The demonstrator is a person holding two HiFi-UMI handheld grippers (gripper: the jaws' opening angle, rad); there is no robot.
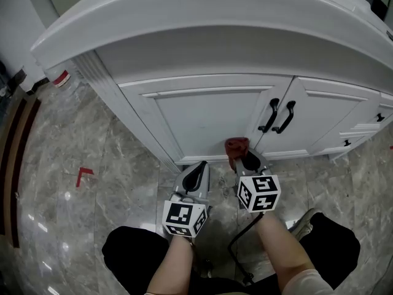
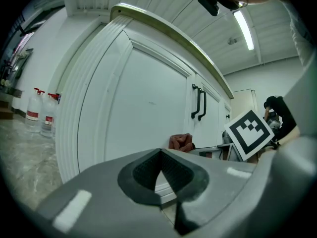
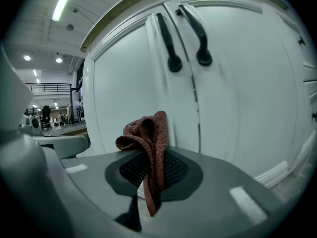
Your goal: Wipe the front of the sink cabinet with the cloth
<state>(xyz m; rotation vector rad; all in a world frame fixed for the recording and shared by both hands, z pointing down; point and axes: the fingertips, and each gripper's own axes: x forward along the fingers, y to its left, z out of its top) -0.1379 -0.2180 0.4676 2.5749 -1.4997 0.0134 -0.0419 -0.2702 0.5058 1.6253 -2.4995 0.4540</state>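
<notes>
Marble floor [image 1: 92, 140] lies before the white cabinet [image 1: 202, 115]. The right gripper [image 1: 245, 160] pinches a red cloth [image 1: 236, 145]; the left gripper [image 1: 198, 172], at its 8 o'clock, is closed and empty.

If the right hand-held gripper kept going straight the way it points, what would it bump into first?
The white cabinet door, low down. The red cloth clamped in the right hand-held gripper sticks out ahead, so it would likely touch the door first.
</notes>
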